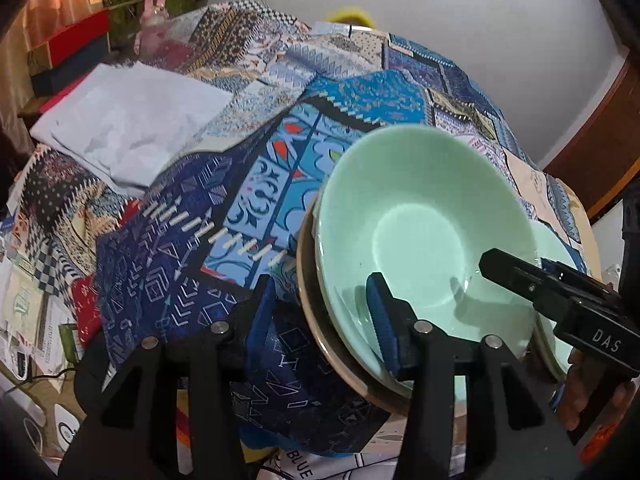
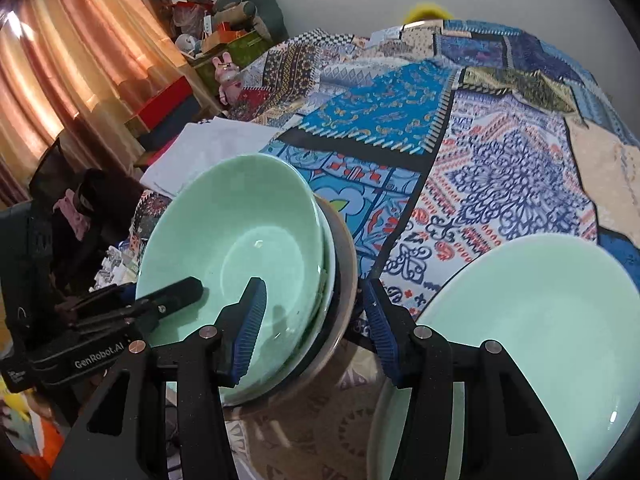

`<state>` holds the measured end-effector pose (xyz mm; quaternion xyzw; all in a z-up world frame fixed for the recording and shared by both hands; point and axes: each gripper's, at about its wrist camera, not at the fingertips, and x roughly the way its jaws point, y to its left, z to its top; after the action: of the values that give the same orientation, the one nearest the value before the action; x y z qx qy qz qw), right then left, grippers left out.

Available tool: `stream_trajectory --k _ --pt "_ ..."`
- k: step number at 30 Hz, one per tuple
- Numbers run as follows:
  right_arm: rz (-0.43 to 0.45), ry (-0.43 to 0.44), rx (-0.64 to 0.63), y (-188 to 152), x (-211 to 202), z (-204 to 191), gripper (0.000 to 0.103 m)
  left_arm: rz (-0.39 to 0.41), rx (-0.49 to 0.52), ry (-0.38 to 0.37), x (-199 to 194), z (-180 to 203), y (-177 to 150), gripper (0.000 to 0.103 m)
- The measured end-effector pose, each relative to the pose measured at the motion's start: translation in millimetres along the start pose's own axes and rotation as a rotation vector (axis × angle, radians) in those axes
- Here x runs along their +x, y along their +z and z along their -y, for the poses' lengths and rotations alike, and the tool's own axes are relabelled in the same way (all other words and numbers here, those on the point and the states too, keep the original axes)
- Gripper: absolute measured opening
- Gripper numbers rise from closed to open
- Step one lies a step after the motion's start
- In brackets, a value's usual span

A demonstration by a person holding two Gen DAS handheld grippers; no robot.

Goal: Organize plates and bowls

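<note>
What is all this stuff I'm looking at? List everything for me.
Green bowl: one on top of a stack, pale green, left of centre on the cloth.
Tan plate: one, brown-rimmed, under the bowl stack.
Green plate: one, pale green, lower right.
Patchwork cloth: one, blue, white and orange patterns, covering the surface.
White folded cloth: one, far left on the patchwork.
Curtain: orange-pink, left wall.
Boxes and toys: several, mixed colours, back corner.
Left gripper: black with blue pads, open across the stack's left rim.
Right gripper: black with blue pads, open across the stack's right rim.
</note>
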<state>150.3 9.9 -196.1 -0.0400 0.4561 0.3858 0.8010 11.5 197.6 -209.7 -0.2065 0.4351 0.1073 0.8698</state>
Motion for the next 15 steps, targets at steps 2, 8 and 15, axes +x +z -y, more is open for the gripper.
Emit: stream_trajectory --k 2,8,15 --pt "-0.01 0.015 0.009 0 3 0 0.047 -0.013 -0.009 -0.012 5 -1 -2 0.049" --pt "-0.021 0.006 -0.005 -3 11 -8 0.047 0.008 -0.018 -0.028 6 -1 -2 0.049" --pt "0.0 -0.006 0.015 -3 10 -7 0.046 0.02 0.033 -0.003 3 17 -5 0.038"
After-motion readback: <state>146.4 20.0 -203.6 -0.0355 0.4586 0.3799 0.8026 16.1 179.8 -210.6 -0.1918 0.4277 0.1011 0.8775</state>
